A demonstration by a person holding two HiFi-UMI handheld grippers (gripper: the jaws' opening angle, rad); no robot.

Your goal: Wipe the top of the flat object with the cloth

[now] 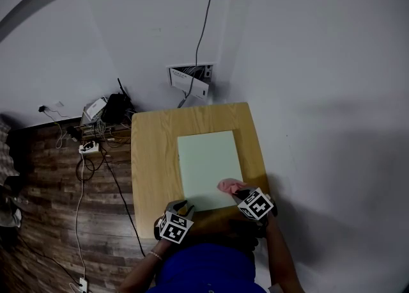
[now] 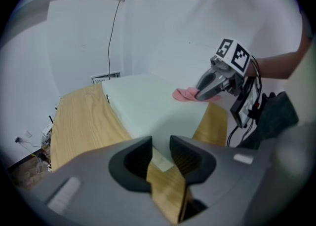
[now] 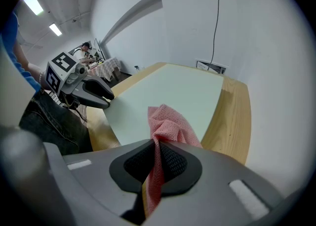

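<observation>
Cloth (image 3: 169, 123), crumpled pink mesh, sits clenched in right tongs (image 3: 158, 147); left tongs (image 2: 161, 147) gape empty.

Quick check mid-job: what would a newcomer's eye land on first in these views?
The pale green board lying flat in the middle of the wooden table stands out first. Next is the pink cloth, pinched in the right tool at the board's near right corner. The left tool is open and empty by the board's near left corner.
</observation>
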